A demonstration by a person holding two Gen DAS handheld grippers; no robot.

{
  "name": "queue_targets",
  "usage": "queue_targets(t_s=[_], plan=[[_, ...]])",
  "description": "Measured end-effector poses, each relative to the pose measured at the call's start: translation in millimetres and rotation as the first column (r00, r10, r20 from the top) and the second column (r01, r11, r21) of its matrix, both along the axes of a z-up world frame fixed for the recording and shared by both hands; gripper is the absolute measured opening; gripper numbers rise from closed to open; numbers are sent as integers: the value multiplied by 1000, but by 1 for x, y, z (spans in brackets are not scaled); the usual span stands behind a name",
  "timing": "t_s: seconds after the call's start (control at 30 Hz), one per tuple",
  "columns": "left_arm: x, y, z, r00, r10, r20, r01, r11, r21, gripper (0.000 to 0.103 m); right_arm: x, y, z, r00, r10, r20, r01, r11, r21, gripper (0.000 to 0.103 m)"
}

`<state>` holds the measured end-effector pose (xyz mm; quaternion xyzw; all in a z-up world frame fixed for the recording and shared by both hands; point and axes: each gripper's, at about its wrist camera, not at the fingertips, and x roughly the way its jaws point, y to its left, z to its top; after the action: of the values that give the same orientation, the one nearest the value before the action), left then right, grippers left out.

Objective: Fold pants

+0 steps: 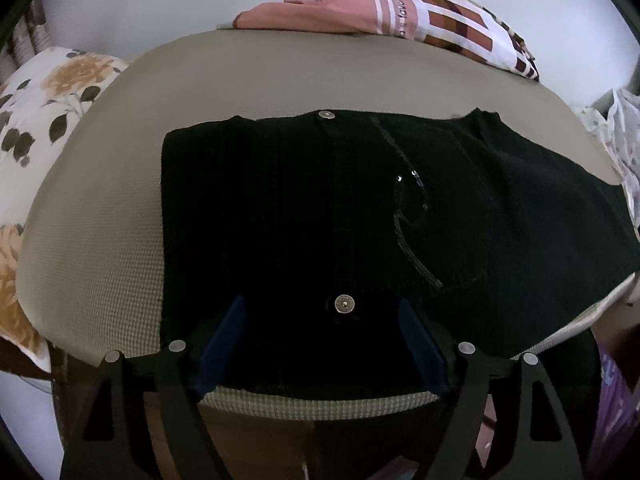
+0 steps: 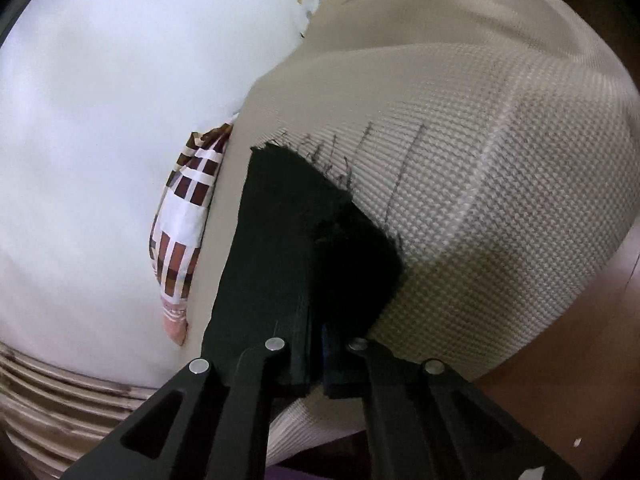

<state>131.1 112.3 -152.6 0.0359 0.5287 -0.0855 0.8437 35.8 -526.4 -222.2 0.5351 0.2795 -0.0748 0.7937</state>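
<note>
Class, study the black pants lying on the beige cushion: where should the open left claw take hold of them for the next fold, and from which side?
Grip the waistband edge of the black pants near the metal button, coming down from the near side. That hem lies flat along the beige cushion edge, between the open left claw fingers. The right claw is shut on the frayed leg end.

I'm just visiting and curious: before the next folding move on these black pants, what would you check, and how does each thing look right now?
1. Left claw open over the waist end of the pants: ok, pads apart, nothing pinched.
2. Right claw shut on the frayed hem: ok.
3. Waist lying flat on the beige cushion: ok.
4. Both legs stacked evenly: cannot tell.
5. Patterned pillow clear of the pants: ok.
6. Waist button fastened: cannot tell.
</note>
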Motion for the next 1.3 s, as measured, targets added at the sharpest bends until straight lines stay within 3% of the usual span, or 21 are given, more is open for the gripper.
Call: queue_targets(t_s=[0.17, 0.27, 0.33, 0.4, 0.47, 0.5, 0.6, 0.77, 0.9, 0.93, 0.97, 1.03, 1.2, 1.23, 1.27, 1.3], plan=[[0, -2, 0, 1000, -21, -6, 21, 1000, 5, 83, -15, -8, -1, 1000, -5, 2, 5, 1000, -4, 2], [-1, -4, -1, 1000, -23, 4, 23, 1000, 9, 86, -35, -25, 3, 996, -86, 16, 85, 996, 20, 12], [-2, -7, -2, 1000, -24, 9, 24, 1000, 18, 88, -52, -39, 22, 988, -157, 15, 157, 986, -47, 13], [-1, -9, -4, 999, -31, 8, 30, 999, 21, 93, -43, -43, 45, 995, -98, 24, 100, 986, -132, 13], [0, -13, -5, 999, -32, 10, 32, 999, 26, 97, -13, -39, 69, 999, 38, 25, -32, 978, -208, 13], [0, -15, -6, 999, -33, 12, 33, 999, 31, 98, 1, -35, 79, 995, 94, 16, -87, 964, -252, 14], [0, -18, -8, 999, -32, 19, 31, 999, 42, 101, 58, -23, 93, 970, 231, -71, -241, 892, -384, 29], [2, -19, -9, 999, -31, 21, 30, 999, 45, 102, 128, -16, 83, 937, 238, -257, -342, 781, -523, 35], [4, -20, -10, 999, -34, 17, 33, 998, 54, 103, 163, -12, 67, 903, 250, -350, -411, 739, -534, 39], [4, -20, -10, 999, -33, 16, 32, 998, 56, 103, 168, -10, 63, 894, 236, -381, -422, 728, -540, 28], [4, -20, -10, 999, -33, 16, 32, 998, 58, 103, 172, -7, 59, 887, 203, -414, -425, 710, -562, 10], [4, -20, -10, 999, -31, 17, 30, 998, 59, 103, 172, -2, 62, 888, 165, -428, -417, 682, -601, 7], [5, -22, -11, 999, -27, 24, 26, 998, 62, 103, 169, 7, 60, 883, 62, -466, -413, 573, -707, 3], [6, -22, -11, 999, -25, 22, 23, 998, 62, 103, 167, 2, 60, 884, 25, -468, -394, 579, -714, 1], [7, -22, -11, 1000, -21, 20, 20, 998, 58, 103, 163, -9, 57, 879, -11, -477, -374, 605, -703, 0], [7, -21, -11, 1000, -20, 20, 18, 998, 53, 103, 158, -18, 57, 893, 0, -449, -347, 635, -690, 0]])
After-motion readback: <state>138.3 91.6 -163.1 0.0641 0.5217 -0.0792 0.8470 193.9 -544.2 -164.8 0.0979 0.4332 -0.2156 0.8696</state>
